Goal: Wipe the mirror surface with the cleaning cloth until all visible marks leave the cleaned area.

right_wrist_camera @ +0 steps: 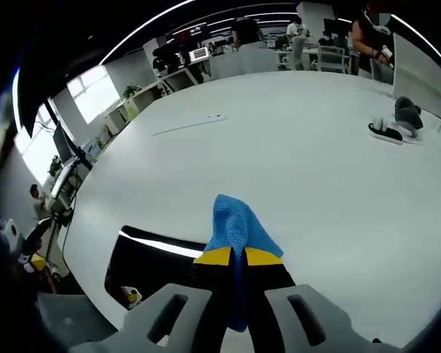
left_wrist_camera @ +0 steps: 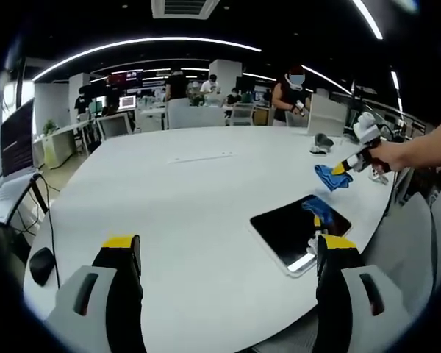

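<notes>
Right tool (right_wrist_camera: 239,256) clamped on cloth (right_wrist_camera: 235,224), held above white surface (left_wrist_camera: 184,220) just beyond mirror (left_wrist_camera: 298,232). Mirror flat near surface's edge. Left tool (left_wrist_camera: 228,254) wide open, holding nothing, over bare surface.

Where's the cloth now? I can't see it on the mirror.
The blue cloth is clamped in the right gripper, held above the white table just past the mirror.

I count one dark rectangular mirror (left_wrist_camera: 300,231) lying flat on the one big white oval table (left_wrist_camera: 191,213), and one blue mesh cleaning cloth (right_wrist_camera: 235,224). I hold two grippers with yellow-tipped black jaws: my left gripper (left_wrist_camera: 224,254) and my right gripper (right_wrist_camera: 239,257). One grey-and-black device (right_wrist_camera: 397,121) sits at the table's far edge.
</notes>
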The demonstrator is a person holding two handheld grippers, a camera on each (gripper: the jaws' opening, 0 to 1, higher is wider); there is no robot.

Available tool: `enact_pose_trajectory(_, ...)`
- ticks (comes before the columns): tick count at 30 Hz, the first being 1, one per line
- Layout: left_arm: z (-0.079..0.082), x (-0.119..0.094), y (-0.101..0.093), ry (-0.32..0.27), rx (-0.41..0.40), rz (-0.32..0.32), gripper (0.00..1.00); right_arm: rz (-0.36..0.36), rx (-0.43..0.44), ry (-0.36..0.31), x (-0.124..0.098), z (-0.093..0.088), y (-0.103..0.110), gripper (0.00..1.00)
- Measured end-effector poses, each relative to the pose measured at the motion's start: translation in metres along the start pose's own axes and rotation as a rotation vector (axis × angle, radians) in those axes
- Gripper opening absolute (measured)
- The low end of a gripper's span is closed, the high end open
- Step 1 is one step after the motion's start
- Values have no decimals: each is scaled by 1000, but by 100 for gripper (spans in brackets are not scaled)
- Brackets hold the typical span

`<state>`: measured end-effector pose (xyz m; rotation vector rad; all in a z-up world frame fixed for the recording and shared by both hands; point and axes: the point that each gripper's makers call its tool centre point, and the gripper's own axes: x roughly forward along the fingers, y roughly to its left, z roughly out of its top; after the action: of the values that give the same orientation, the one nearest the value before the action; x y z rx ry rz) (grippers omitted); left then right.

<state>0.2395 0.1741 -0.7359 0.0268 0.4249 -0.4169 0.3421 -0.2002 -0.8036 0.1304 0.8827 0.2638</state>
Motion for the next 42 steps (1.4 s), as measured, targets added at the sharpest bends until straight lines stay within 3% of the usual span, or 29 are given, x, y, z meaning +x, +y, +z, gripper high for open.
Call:
enact_pose_trajectory(8,1,3,8,2,22,-27,99,-1,10,25,13,-4,19,0)
enact_pose_trajectory(13,0,2,15,10,19,-48,99,-19,-13,71,27,-17,34,0)
enact_pose_trajectory(22,0,-4,29,31,41,-71,99,-67,-11,148,59,-37,35,0)
enact_pose_trajectory(31,-3,-4,37,33,49,-80,99,-52,12,152,59,-40,41,0)
enact_pose_trajectory(37,0,-2,37,27,52,-81,99,-54,-22,156,62,-43,51,0)
enact_pose_trajectory(42,-4,-4,36,34,58,-83,99,-19,-24,165,67,-43,71,0)
